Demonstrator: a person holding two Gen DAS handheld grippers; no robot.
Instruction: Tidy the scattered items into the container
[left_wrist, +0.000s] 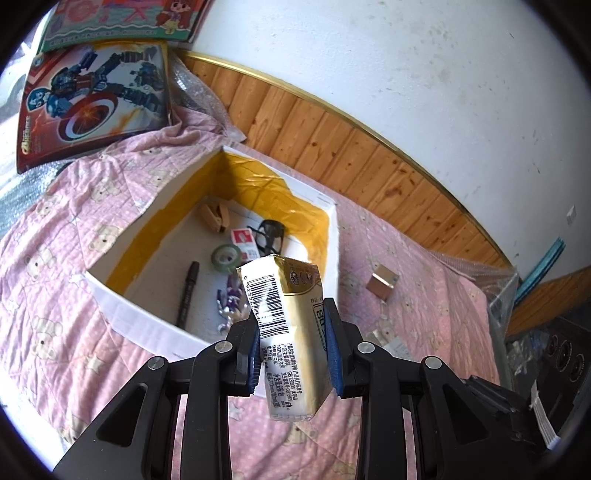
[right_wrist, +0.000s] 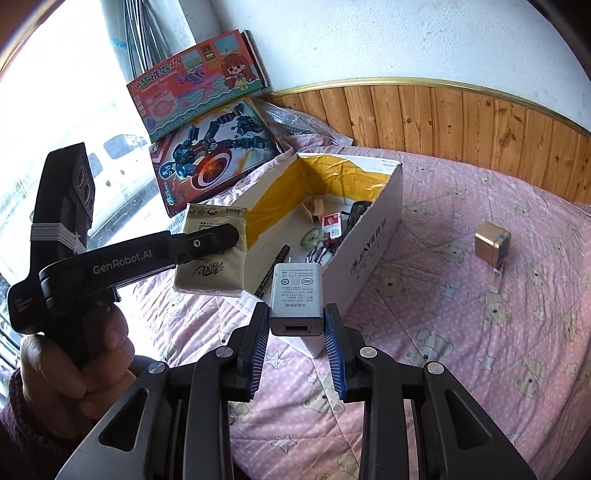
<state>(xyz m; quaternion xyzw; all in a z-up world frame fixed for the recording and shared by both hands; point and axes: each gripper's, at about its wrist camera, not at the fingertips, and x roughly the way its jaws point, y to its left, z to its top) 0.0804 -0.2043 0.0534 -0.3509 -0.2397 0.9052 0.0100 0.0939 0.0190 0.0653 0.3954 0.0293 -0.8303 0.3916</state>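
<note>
Left gripper (left_wrist: 293, 332) clamps a gold-and-cream tissue pack (left_wrist: 291, 325), held just short of the white cardboard box with yellow tape lining (left_wrist: 122, 306). Right gripper (right_wrist: 296, 325) pinches a grey USB wall charger (right_wrist: 295, 295) beside that box. Small gold cube (right_wrist: 493, 243) sits apart on pink quilt (right_wrist: 461, 332).

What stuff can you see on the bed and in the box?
Box: one, white, yellow inside, on the bed.
Pen: one, black, in box.
Tape roll: one, green, in box.
Glasses: one, black, in box.
Cube: one, gold, on pink quilt.
Toy boxes: two, colourful, behind box.
Tissue pack: one, gold, in left tongs.
Charger: one, grey, in right tongs.
Hand: one, holding left tongs.
</note>
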